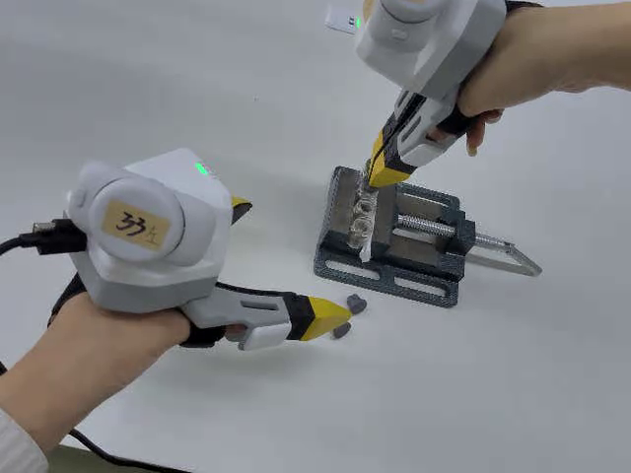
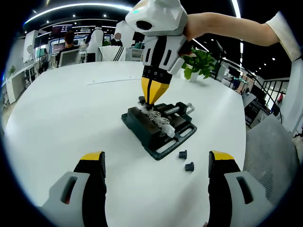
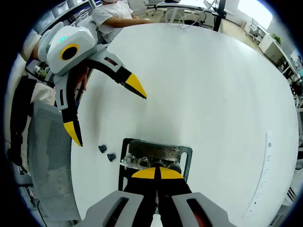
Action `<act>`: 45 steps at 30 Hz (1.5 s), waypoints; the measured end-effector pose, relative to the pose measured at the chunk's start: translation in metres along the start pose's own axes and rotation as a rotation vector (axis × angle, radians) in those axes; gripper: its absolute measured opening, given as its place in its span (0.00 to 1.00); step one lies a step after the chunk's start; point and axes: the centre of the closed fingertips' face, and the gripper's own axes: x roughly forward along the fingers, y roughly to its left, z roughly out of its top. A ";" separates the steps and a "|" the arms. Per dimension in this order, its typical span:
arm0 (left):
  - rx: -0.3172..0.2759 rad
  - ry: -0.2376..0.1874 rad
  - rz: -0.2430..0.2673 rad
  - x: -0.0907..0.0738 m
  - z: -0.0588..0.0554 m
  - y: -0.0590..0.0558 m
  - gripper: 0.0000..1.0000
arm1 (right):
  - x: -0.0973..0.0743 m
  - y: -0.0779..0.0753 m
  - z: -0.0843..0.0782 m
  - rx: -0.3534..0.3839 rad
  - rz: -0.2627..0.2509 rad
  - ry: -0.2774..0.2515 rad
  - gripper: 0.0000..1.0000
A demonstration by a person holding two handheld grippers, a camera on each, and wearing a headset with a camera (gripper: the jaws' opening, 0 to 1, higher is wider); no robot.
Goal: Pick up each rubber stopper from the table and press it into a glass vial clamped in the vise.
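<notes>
Two dark grey rubber stoppers [image 1: 356, 304] [image 1: 341, 331] lie on the white table just in front of the black vise [image 1: 434, 264]. My left gripper [image 1: 291, 261] is open, one yellow tip right beside the stoppers; in its own view they [image 2: 182, 154] [image 2: 189, 166] lie between its jaws, toward the right one. The vise clamps a row of clear glass vials [image 1: 359, 229] [image 2: 164, 125] [image 3: 141, 163]. My right gripper [image 1: 378, 177] [image 2: 152, 98] comes down from above, shut, tips at the far end of the vial row. What is under its tips [image 3: 156, 174] is hidden.
The vise's screw and handle [image 1: 493, 246] stick out to the right. A small white device [image 1: 342, 17] sits at the table's far edge. A potted plant [image 2: 201, 61], desks and seated people stand beyond the table.
</notes>
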 end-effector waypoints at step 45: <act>0.055 -0.035 0.033 -0.008 0.025 -0.028 0.88 | 0.006 0.007 -0.016 0.106 -0.025 -0.043 0.00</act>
